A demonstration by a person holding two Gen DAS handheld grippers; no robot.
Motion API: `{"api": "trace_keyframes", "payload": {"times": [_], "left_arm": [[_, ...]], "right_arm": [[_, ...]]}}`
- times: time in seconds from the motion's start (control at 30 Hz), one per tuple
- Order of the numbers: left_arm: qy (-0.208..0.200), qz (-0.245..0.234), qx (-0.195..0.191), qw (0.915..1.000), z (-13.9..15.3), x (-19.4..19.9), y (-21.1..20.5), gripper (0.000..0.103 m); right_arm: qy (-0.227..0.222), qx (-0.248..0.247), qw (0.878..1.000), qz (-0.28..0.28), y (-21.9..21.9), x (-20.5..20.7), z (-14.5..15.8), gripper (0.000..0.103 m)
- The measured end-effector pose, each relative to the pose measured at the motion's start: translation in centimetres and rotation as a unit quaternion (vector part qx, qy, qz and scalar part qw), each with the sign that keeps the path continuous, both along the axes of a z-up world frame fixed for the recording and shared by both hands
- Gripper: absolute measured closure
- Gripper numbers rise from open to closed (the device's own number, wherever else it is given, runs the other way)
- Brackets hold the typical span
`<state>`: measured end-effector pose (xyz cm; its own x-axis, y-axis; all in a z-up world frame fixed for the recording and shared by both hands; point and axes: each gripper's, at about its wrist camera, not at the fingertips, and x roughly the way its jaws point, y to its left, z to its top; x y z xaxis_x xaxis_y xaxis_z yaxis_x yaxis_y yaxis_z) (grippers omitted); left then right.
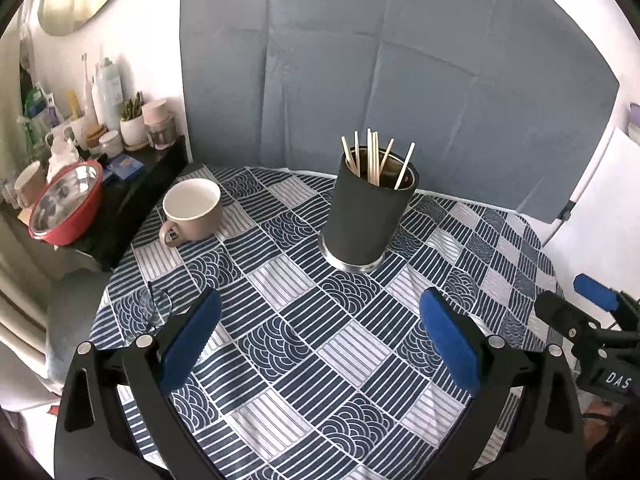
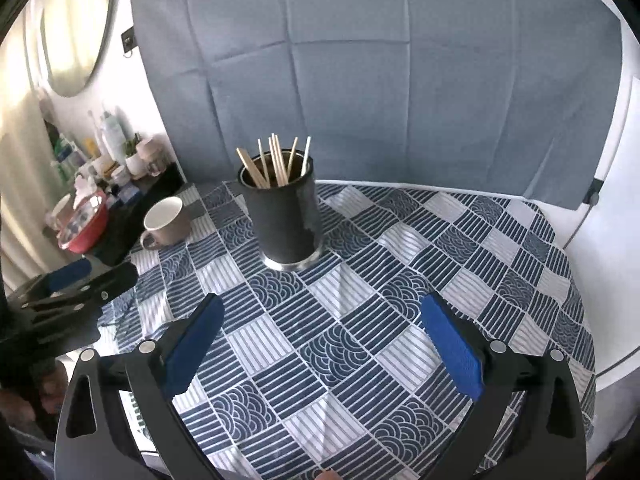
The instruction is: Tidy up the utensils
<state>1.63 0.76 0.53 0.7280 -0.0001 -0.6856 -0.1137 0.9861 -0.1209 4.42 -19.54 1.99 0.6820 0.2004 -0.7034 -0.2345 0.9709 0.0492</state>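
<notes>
The holder (image 1: 370,210), a dark cylinder with a bright metal base, is standing upright on the patterned cloth (image 1: 304,344) toward the far side of the table. The chopsticks (image 1: 374,160) are standing inside it, their pale tips fanning out above the rim at differing angles. In the right wrist view the holder (image 2: 289,216) is sitting left of centre with the chopsticks (image 2: 276,162) leaning the same loose way.

The left gripper (image 1: 320,320) is hovering over the cloth on the near side of the holder, well apart from it, with its blue pads (image 1: 190,342) spread wide and nothing lying between them. The right gripper (image 2: 322,322) is likewise hovering near of the holder, fingers gaping wide and gripping nothing. Each gripper is showing at the edge of the other's view: the right one to the holder's right, the left one to its left.

A beige mug (image 1: 192,210) is standing left of the holder, handle pointing toward the camera. A clear glass (image 1: 154,308) is sitting on the cloth near-left of the holder, just beside the left gripper's left finger. A red bowl (image 1: 66,204) is resting on a dark shelf (image 1: 132,196) farther left of the mug, among bottles and jars. A grey backdrop (image 1: 380,60) is hanging behind the holder.
</notes>
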Motion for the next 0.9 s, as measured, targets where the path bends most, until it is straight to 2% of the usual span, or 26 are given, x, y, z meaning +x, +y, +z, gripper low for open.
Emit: {"api": "trace_keyframes", "payload": {"times": [0.27,0.9], "left_arm": [[-0.026,-0.001,0.018,0.9995,0.8,-1.2,-0.9,0.006],[-0.007,-0.003,-0.010,0.9999,0.0,-1.7,-0.7,0.006]], "right_arm": [[0.004,-0.007,1.000,-0.001,0.0,-0.5,-0.3,0.008],[0.002,0.003,1.000,-0.013,-0.9,-1.4,-0.4,0.008]]}}
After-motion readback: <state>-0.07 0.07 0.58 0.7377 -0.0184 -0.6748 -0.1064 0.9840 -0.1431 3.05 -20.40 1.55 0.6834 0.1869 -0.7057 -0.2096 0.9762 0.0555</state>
